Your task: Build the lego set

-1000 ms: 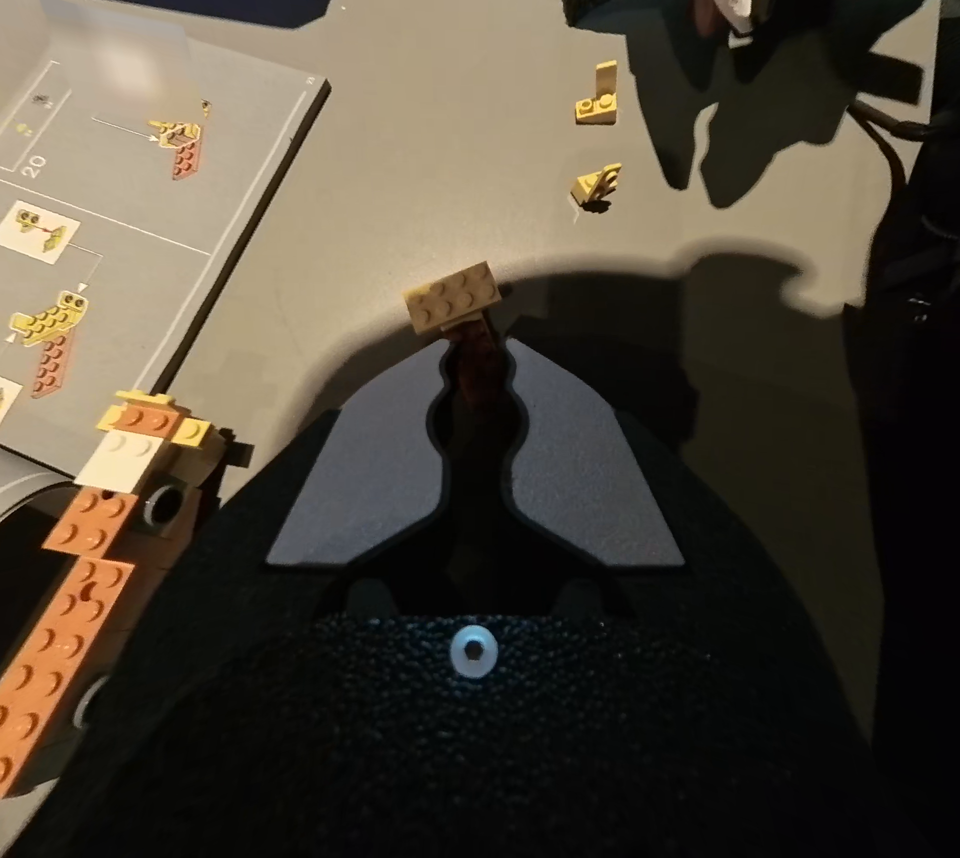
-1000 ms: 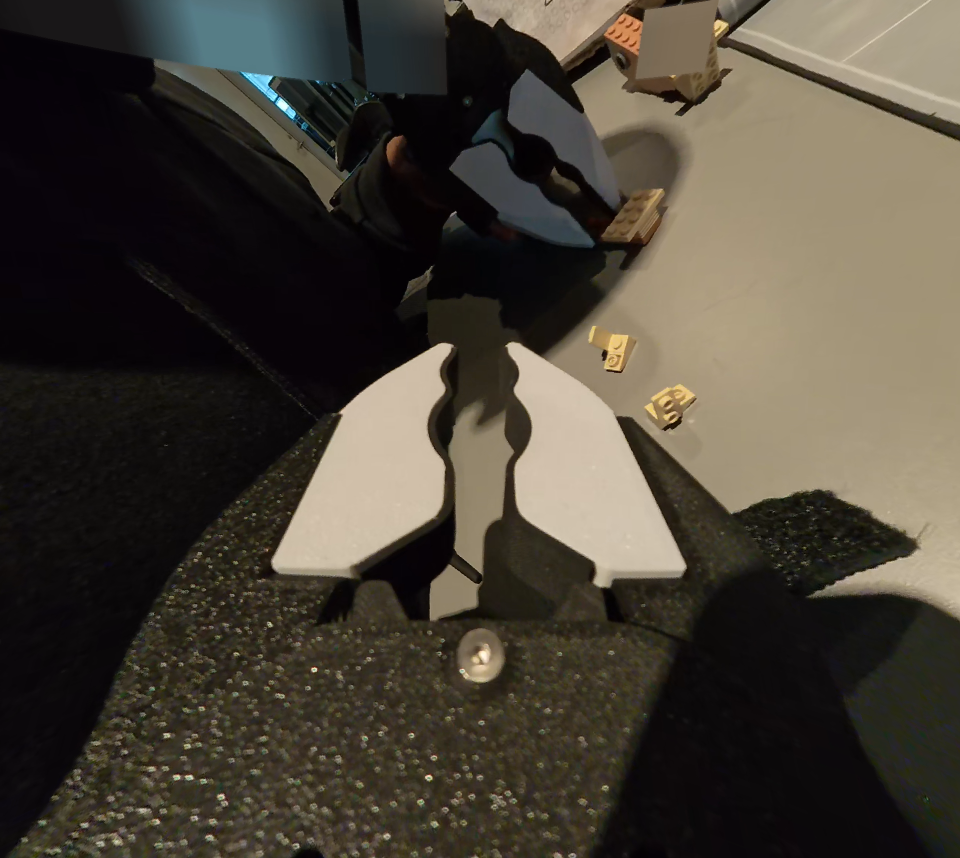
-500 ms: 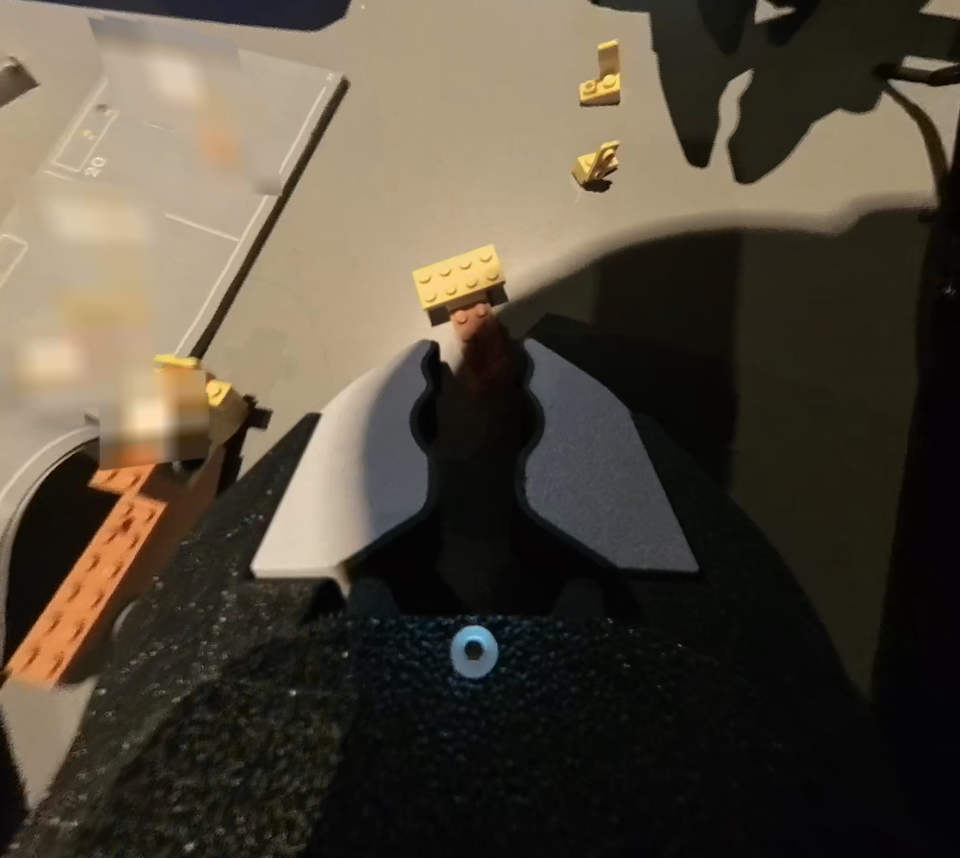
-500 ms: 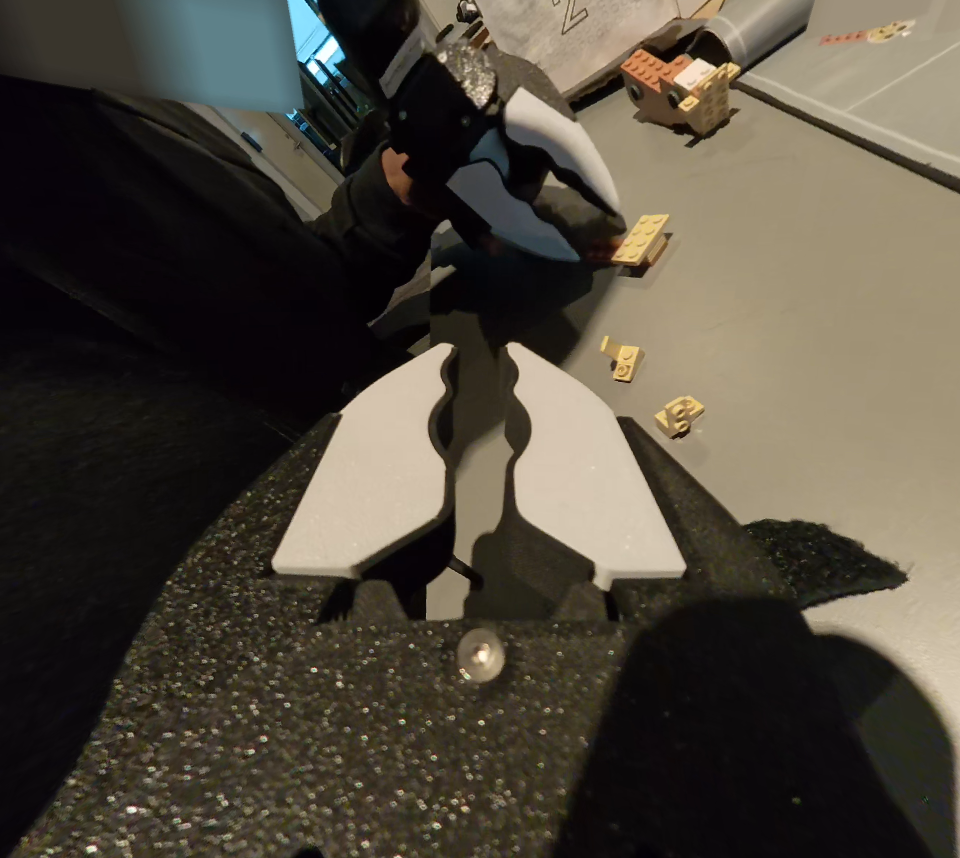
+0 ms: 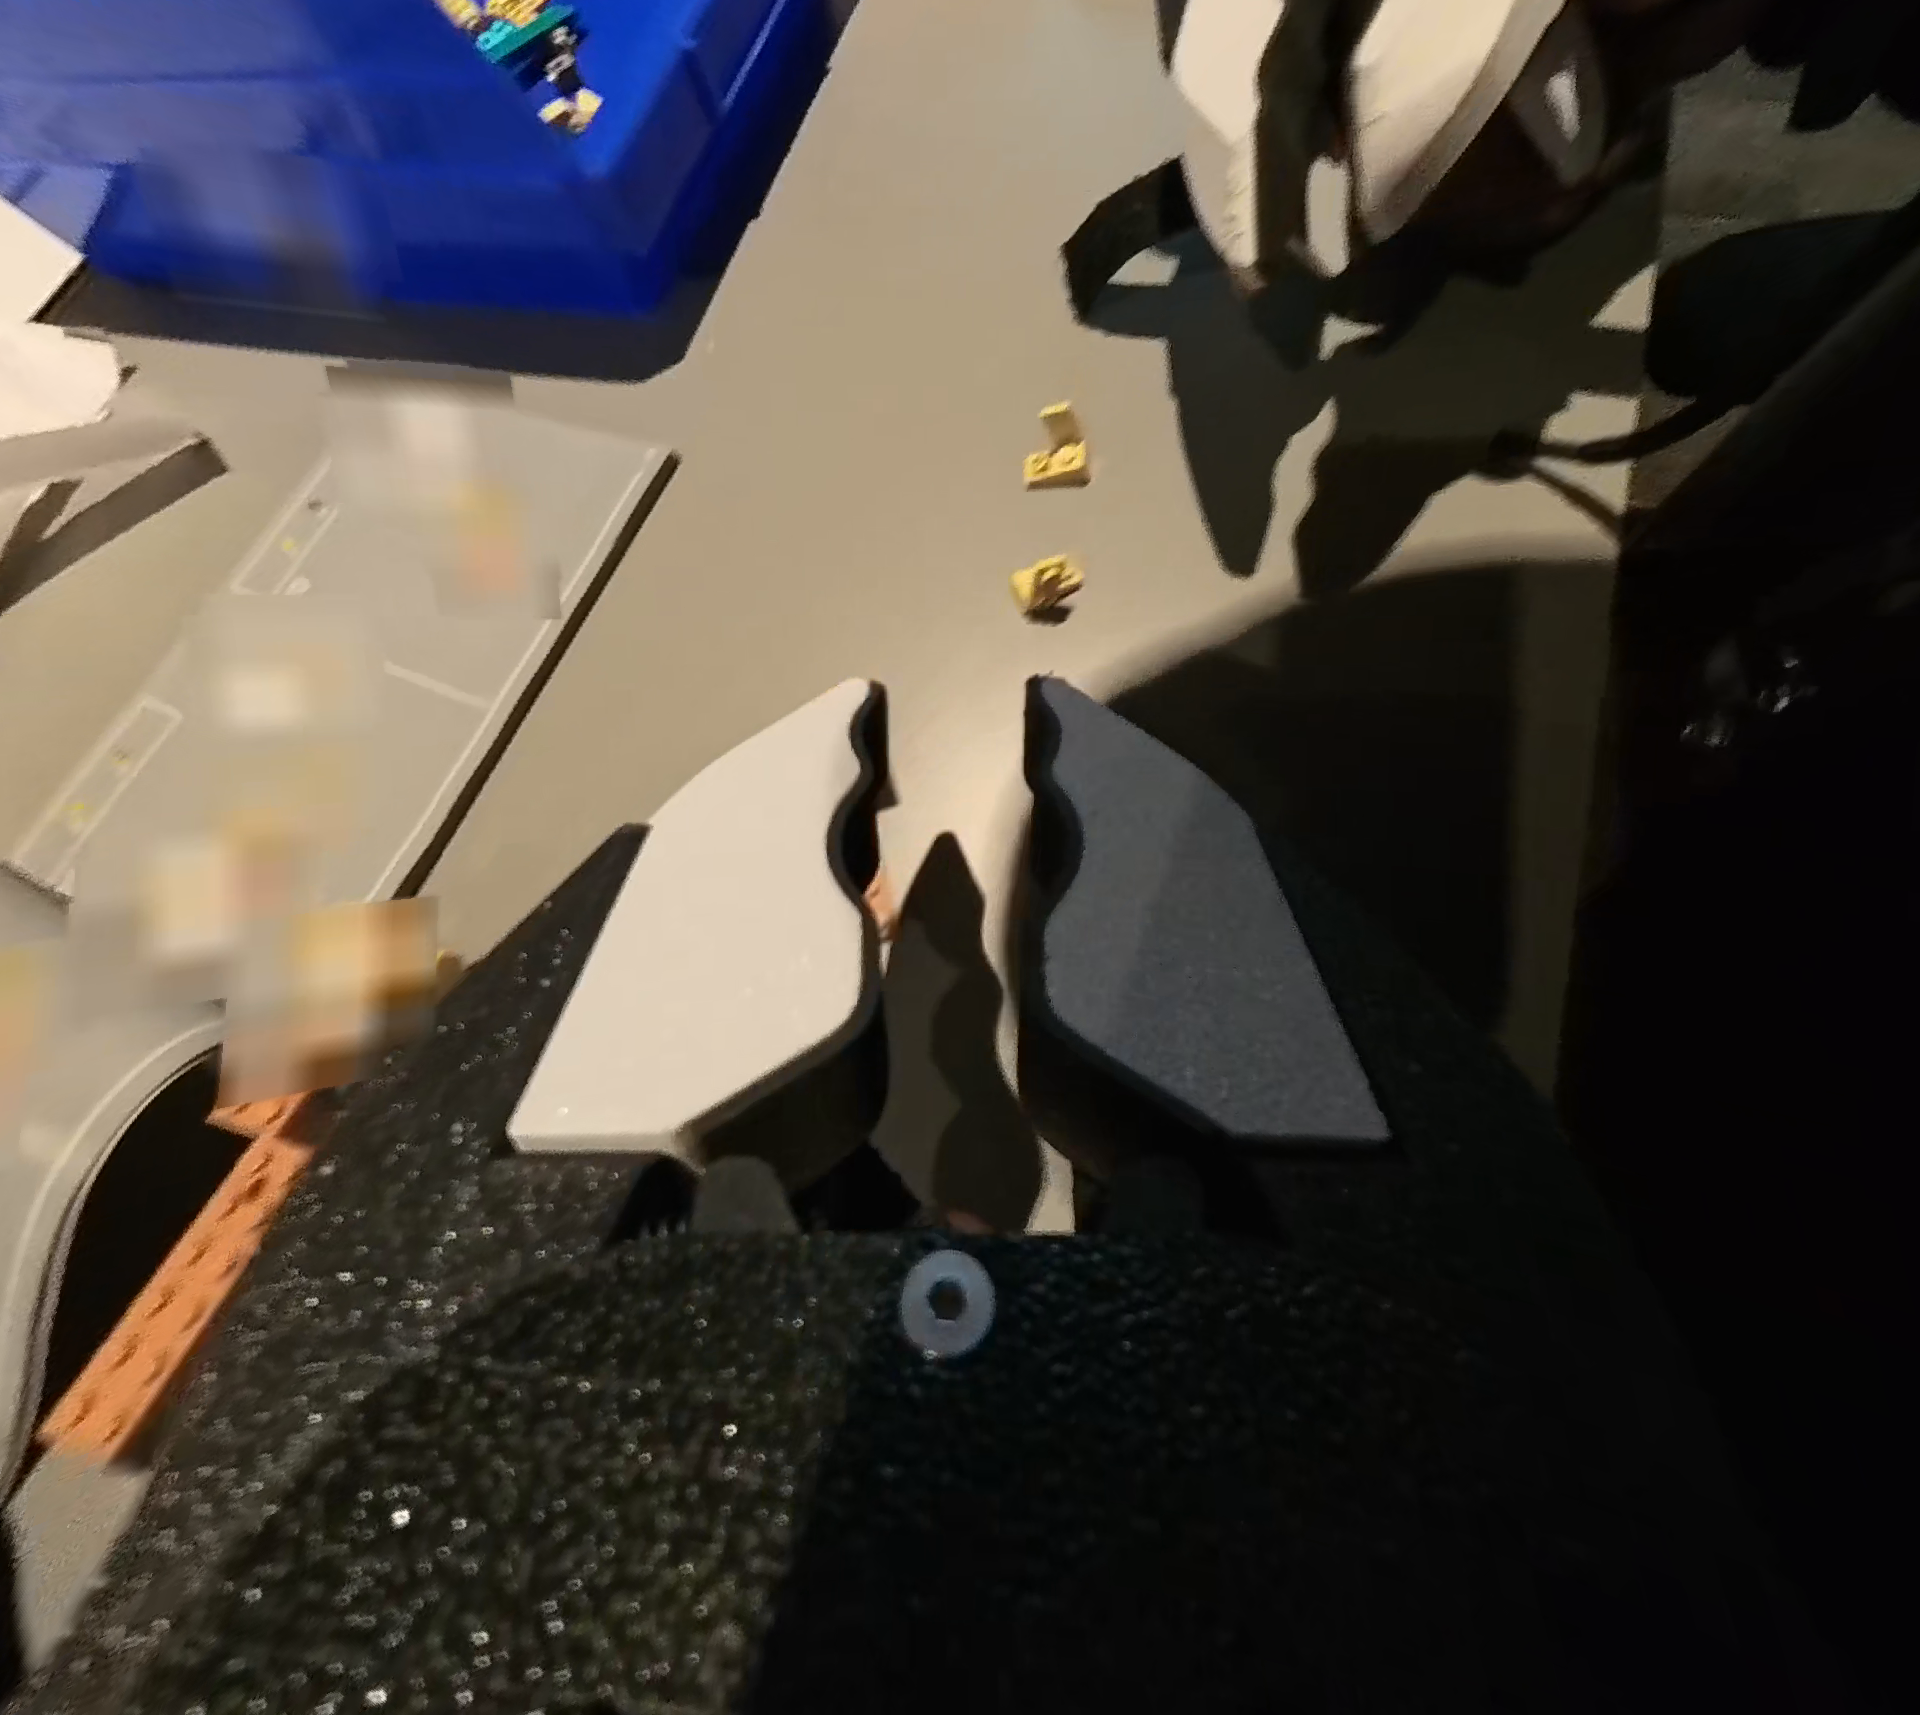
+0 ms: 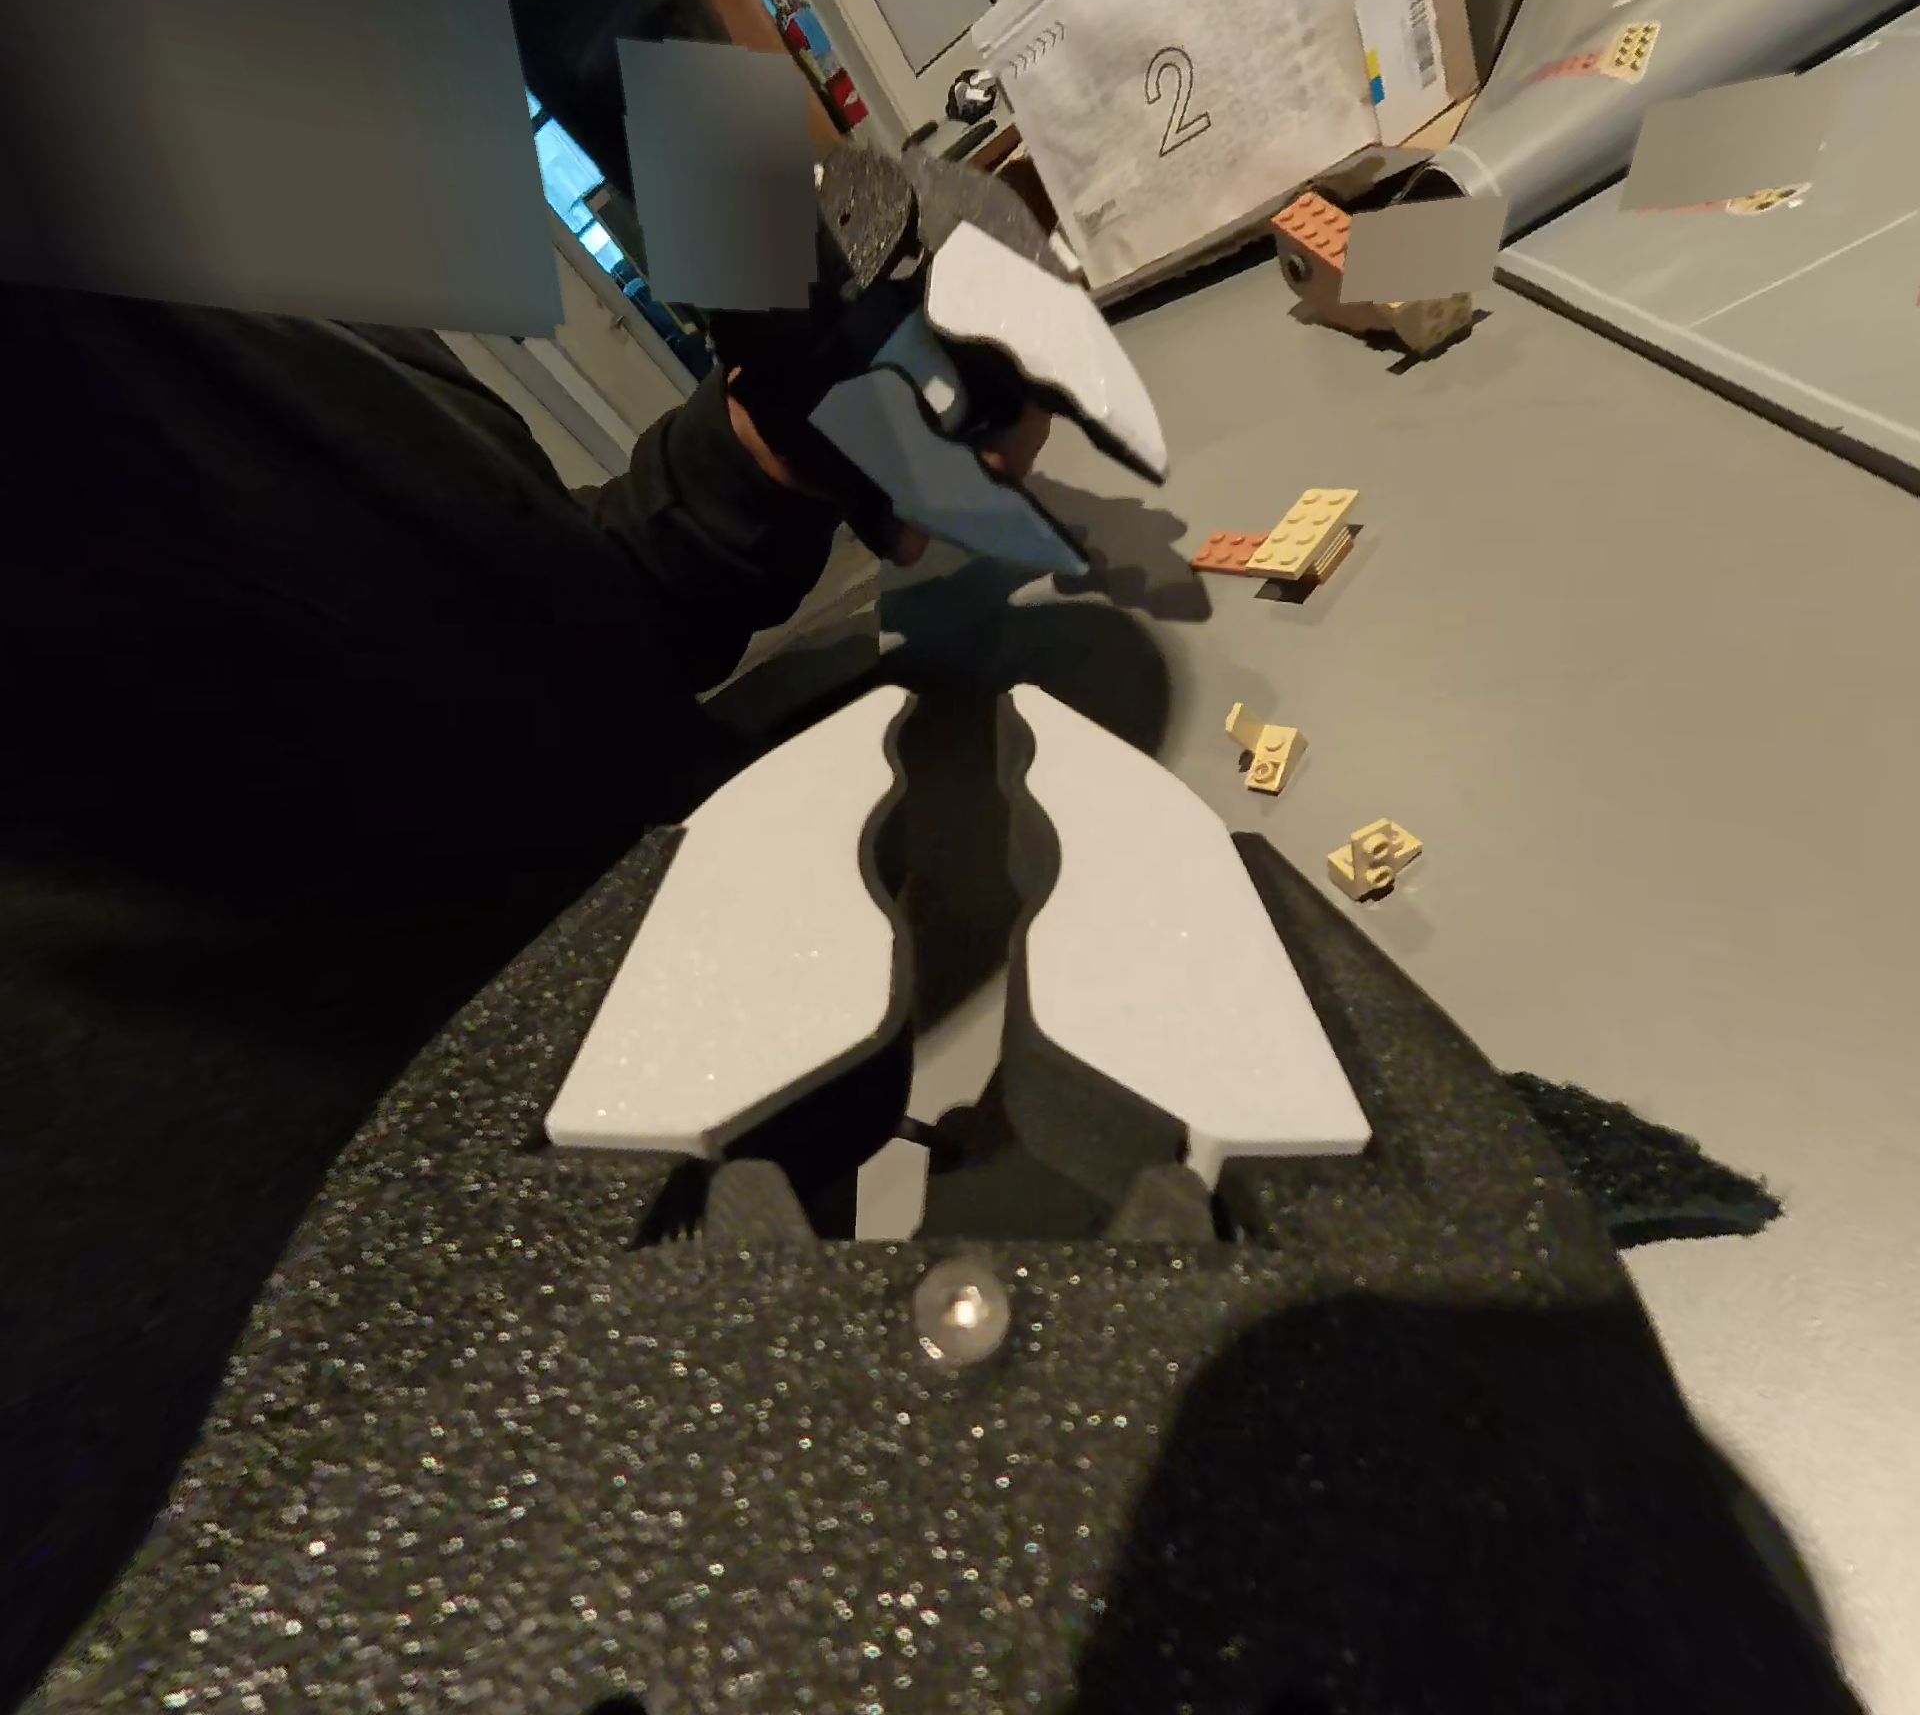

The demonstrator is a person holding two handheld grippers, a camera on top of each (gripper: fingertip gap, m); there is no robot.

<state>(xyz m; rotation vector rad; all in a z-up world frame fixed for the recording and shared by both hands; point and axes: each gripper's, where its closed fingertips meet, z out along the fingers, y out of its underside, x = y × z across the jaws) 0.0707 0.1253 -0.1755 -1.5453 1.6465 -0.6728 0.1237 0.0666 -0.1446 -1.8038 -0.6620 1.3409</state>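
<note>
My left gripper [image 5: 956, 709] is open and empty above the grey table. In the right wrist view it [image 6: 1117, 517] hangs just left of a tan plate joined to a brown plate [image 6: 1288, 533], which lies flat on the table. Only a brown sliver [image 5: 883, 902] of that piece shows under my left finger. Two small tan bracket pieces [image 5: 1058, 460] [image 5: 1044, 590] lie ahead; they also show in the right wrist view [image 6: 1273, 751] [image 6: 1377, 860]. My right gripper [image 6: 961, 699] has its jaws a little apart and holds nothing. It hovers at the top right in the left wrist view [image 5: 1299, 252].
A partly built orange-brown model [image 5: 187, 1302] [image 6: 1314, 226] sits by the open instruction booklet [image 5: 436, 647]. A blue bin [image 5: 675, 211] with several small pieces stands at the back left. A white numbered bag [image 6: 1174, 107] and boxes stand beyond the model. A person's dark sleeve [image 6: 416, 574] fills the left. One gripper's finger ends stand about 9 cm off the other's. The brown plate [image 6: 1288, 533] sits 4 cm or so from the ends of my left fingers.
My left gripper has opened and let go of the tan-and-brown plate piece, which now lies on the table, and has drawn back and up. My right gripper stays as it was.
</note>
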